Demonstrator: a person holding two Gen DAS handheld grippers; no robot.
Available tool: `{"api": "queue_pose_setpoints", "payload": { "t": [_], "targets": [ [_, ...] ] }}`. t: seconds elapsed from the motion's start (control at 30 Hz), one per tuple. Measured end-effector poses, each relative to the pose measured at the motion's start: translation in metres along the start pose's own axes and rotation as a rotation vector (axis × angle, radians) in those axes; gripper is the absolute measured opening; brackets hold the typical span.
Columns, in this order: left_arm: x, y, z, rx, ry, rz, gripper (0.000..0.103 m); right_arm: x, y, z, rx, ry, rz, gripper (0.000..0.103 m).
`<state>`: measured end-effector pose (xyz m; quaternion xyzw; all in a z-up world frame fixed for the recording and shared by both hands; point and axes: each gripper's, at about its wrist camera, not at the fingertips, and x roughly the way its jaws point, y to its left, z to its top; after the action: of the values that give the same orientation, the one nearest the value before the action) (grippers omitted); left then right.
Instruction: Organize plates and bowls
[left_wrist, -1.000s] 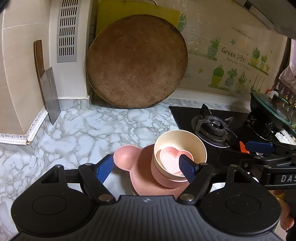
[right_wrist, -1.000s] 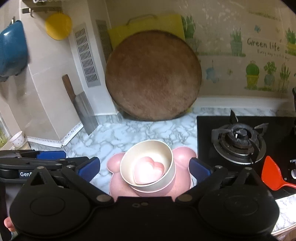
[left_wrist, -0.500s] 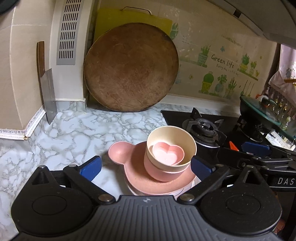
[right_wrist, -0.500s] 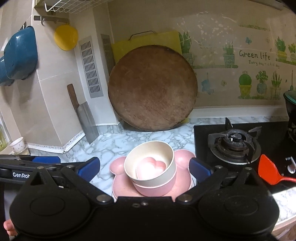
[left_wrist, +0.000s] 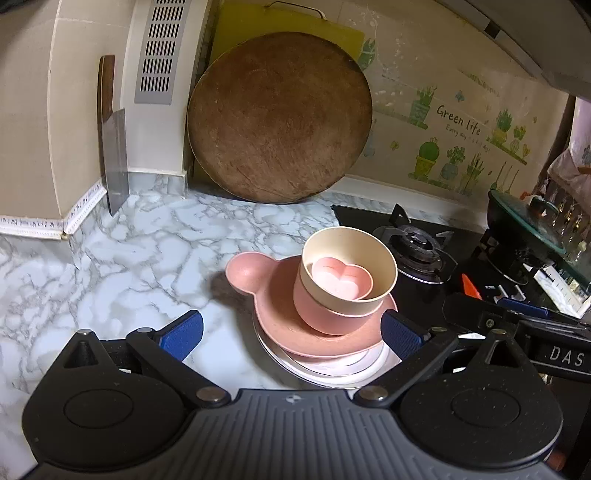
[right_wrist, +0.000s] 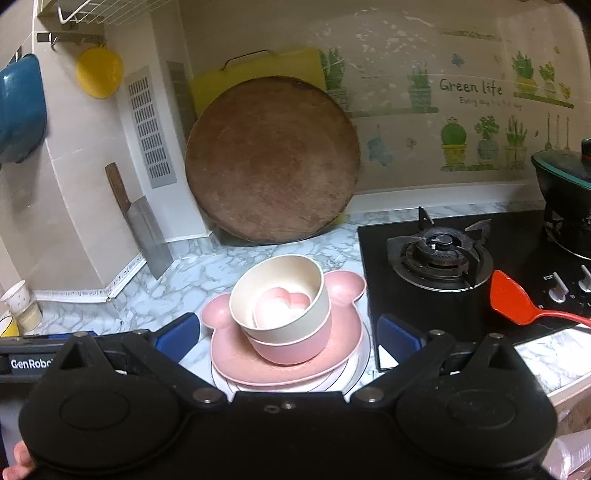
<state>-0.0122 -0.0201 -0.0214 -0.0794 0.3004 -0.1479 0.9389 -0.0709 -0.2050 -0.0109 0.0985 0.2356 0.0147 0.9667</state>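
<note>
Left claw jaws just opened wide, nothing held; right claw wide too, empty. We've backed off. Stack on worktop beside stove; looks finished.

Left gripper jaws spread wide, empty, nearest the stack: heart-shaped dish in cream bowl, in pink bowl, on bear-eared pink plate, over white plate; marble counter
</note>
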Motion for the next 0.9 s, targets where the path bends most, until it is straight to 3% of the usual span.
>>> {"api": "queue_pose_setpoints", "payload": {
  "t": [0.43, 0.9],
  "targets": [
    [-0.0072, 0.0, 0.0012, 0.008, -0.043, 0.049, 0.103, 0.001, 0.0002, 0.0, 0.009, -0.003, -0.004, 0.103],
    [-0.0087, 0.0019, 0.0012, 0.009, -0.038, 0.038, 0.103, 0.0002, 0.0052, 0.0007, 0.001, 0.002, -0.037, 0.103]
  ]
}}
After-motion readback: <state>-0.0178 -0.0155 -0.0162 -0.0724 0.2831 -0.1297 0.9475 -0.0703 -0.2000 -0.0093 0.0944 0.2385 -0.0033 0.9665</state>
